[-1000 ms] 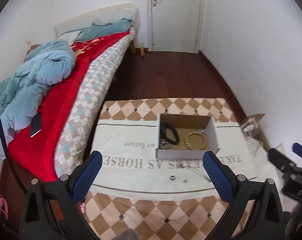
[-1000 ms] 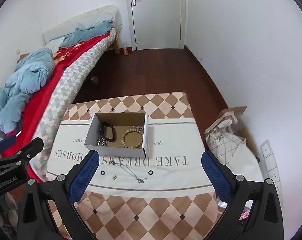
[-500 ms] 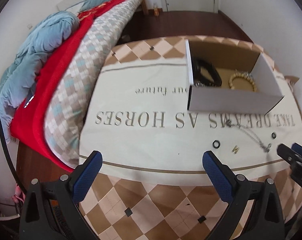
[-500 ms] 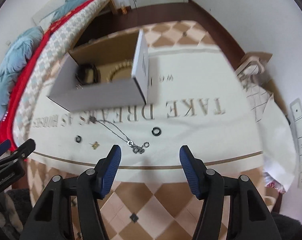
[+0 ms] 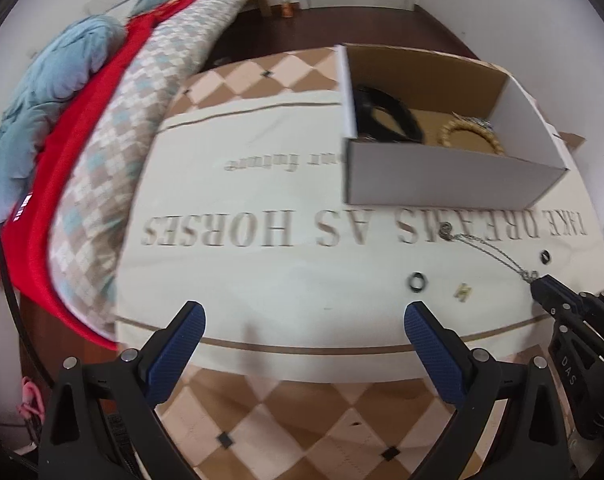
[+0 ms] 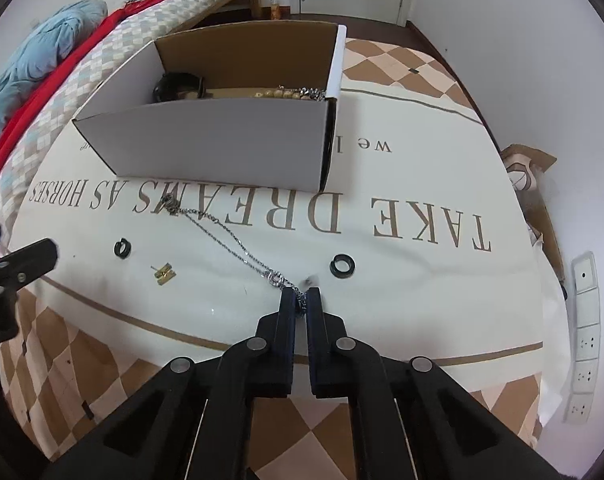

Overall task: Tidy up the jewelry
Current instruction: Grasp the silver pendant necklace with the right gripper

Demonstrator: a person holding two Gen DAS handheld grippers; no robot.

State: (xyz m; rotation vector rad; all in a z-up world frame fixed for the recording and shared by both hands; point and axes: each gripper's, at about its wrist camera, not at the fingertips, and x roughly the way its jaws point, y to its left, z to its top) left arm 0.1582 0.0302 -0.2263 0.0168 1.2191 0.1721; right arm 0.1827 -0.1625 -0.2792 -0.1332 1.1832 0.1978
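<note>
A silver chain necklace (image 6: 222, 236) lies on the cream tablecloth (image 6: 421, 280) in front of a white cardboard box (image 6: 222, 144). My right gripper (image 6: 300, 300) is shut on the near end of the chain, low on the cloth; it also shows in the left wrist view (image 5: 541, 284). Two black rings (image 6: 342, 267) (image 6: 122, 248) and a small gold earring (image 6: 164, 273) lie on the cloth nearby. The box holds a black bracelet (image 5: 385, 114) and a wooden bead bracelet (image 5: 469, 138). My left gripper (image 5: 302, 332) is open and empty above the table's front edge.
A bed with a red cover and blue duvet (image 5: 54, 92) runs along the left of the table. A torn cardboard package (image 6: 533, 184) lies at the right by the wall. A power strip (image 6: 581, 336) sits at the right table edge.
Both grippers came down and forward toward the table. My right gripper closed from open onto the near end of the necklace. My left gripper stayed open.
</note>
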